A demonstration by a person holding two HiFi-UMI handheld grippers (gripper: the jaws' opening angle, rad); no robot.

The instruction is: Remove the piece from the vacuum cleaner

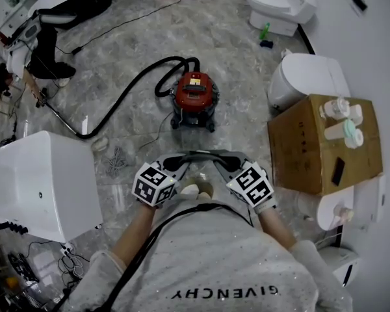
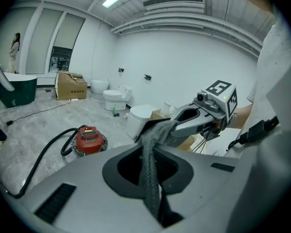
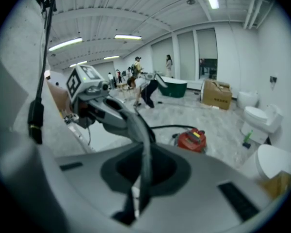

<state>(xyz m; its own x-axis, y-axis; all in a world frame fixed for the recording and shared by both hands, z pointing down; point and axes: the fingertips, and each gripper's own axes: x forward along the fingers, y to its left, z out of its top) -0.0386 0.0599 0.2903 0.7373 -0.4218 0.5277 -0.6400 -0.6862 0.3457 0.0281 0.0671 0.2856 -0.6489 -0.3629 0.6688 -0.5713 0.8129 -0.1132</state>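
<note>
The red vacuum cleaner (image 1: pixel 194 98) stands on the floor ahead of me, its black hose (image 1: pixel 120 99) curling off to the left. It also shows small in the left gripper view (image 2: pixel 89 140) and the right gripper view (image 3: pixel 191 140). Both grippers are held close to my body, well short of it. A grey woven strip (image 1: pixel 201 155) spans between them. My left gripper (image 1: pixel 175 164) is shut on one end of the strip (image 2: pixel 148 174). My right gripper (image 1: pixel 226 164) is shut on the other end of the strip (image 3: pixel 145 164).
A cardboard box (image 1: pixel 312 148) with bottles on top stands at the right, a white toilet (image 1: pixel 305 77) behind it and another toilet (image 1: pixel 279 8) farther back. A white tub (image 1: pixel 42 181) sits at the left. Cables lie on the floor. People stand at the far left.
</note>
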